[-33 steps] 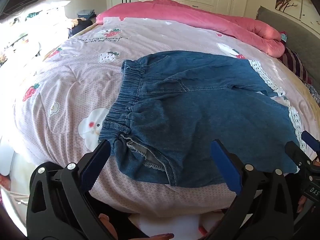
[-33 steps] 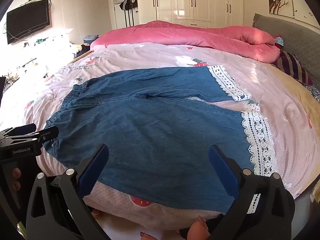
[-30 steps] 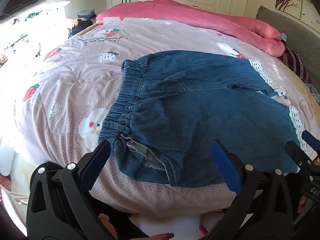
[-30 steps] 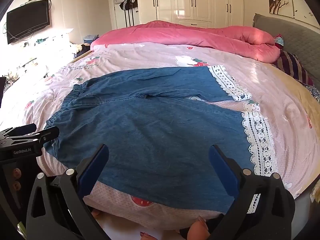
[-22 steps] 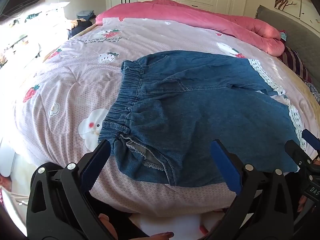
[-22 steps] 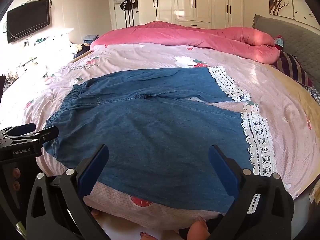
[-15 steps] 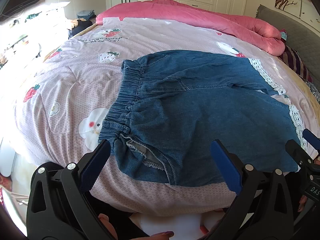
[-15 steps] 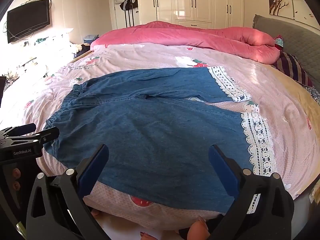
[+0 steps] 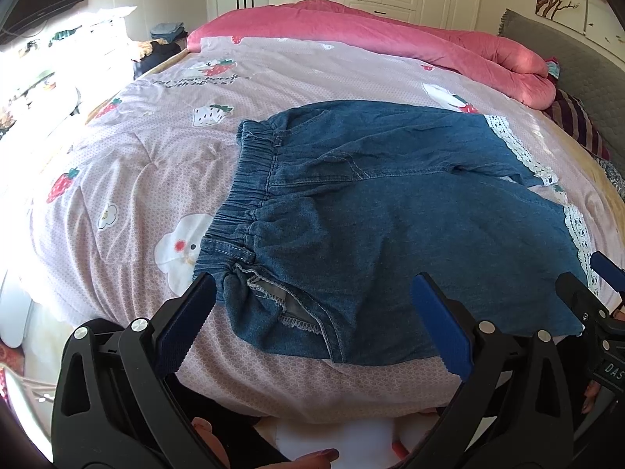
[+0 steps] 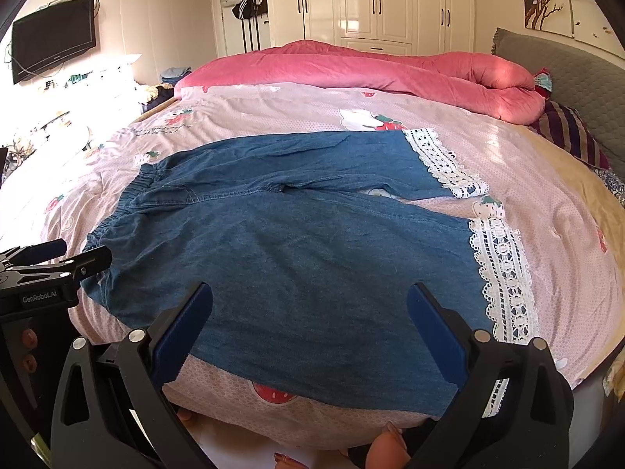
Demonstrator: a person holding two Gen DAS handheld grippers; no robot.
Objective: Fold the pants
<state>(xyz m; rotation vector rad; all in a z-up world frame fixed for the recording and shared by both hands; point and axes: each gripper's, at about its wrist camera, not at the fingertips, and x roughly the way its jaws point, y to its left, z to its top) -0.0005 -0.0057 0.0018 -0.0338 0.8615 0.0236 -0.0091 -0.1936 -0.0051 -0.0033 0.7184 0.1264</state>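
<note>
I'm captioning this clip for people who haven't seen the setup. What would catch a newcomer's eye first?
The blue denim pants, laid flat on the strawberry-print bedspread with white lace hems toward the right. Behind them, a bright pink quilt lies bunched along the far side of the bed. In the foreground, the open left gripper hovers by the elastic waistband, and the open right gripper over the near leg.

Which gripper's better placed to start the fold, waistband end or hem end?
Likely left. The left gripper, open, frames the near waistband corner of the pants. The right gripper, also open, faces mid-leg denim, with the lace hem off to its side.
</note>
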